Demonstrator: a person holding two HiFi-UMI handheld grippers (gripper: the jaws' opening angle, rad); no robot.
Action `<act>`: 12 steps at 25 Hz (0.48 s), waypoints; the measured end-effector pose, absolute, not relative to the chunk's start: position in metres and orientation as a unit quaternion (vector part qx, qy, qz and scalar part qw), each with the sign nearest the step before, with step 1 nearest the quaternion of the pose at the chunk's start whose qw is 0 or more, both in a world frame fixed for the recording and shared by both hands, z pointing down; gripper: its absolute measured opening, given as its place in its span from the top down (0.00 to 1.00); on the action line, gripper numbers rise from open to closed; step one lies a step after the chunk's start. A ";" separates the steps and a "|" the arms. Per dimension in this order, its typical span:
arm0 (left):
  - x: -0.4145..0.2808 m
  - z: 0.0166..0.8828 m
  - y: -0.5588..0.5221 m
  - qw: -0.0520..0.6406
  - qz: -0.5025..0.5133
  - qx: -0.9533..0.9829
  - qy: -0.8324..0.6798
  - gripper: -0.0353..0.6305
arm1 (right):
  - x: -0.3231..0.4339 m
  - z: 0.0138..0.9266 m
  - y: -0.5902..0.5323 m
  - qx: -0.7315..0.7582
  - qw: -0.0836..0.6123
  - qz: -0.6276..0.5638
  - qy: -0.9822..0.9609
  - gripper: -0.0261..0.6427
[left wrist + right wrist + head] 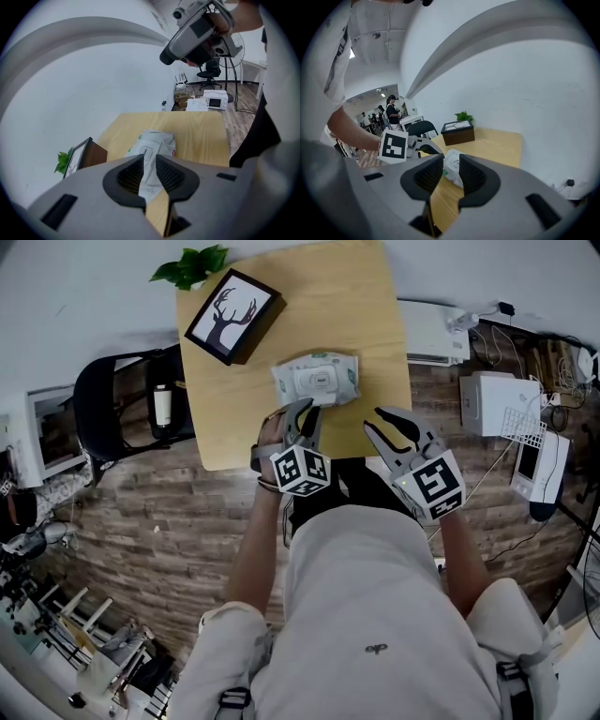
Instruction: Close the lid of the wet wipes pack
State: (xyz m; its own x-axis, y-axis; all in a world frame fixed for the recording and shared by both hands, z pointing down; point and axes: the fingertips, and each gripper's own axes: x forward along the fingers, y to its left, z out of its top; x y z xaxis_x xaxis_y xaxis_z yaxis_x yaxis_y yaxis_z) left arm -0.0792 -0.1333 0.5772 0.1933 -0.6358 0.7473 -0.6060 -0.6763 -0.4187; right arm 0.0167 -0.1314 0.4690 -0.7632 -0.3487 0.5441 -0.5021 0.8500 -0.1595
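The wet wipes pack (pixel 317 378) lies on the wooden table (pixel 309 306), pale green-white, with its white lid flat on top. My left gripper (pixel 298 418) hovers over the pack's near left corner; its jaws stand a narrow gap apart with nothing between them. In the left gripper view the pack (pixel 152 143) shows just beyond the left gripper (pixel 149 159). My right gripper (pixel 373 420) is held at the table's near edge, right of the pack and apart from it, open and empty. The right gripper view shows the pack (pixel 454 169) past the right gripper (pixel 451 159).
A black-framed deer picture (pixel 232 315) stands at the table's far left, with a green plant (pixel 192 263) behind it. A black chair (pixel 122 404) sits left of the table. White boxes and cables (pixel 497 399) lie on the floor at right.
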 end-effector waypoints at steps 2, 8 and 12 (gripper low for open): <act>-0.081 0.576 -0.137 0.019 -0.491 -0.773 0.402 0.84 | 0.015 0.467 -0.134 0.231 0.253 0.149 -0.927 0.81; -0.084 0.576 -0.145 0.024 -0.488 -0.777 0.398 0.86 | 0.012 0.469 -0.142 0.242 0.253 0.149 -0.925 0.81; -0.086 0.576 -0.150 0.027 -0.486 -0.779 0.395 0.88 | 0.009 0.469 -0.143 0.244 0.255 0.156 -0.923 0.81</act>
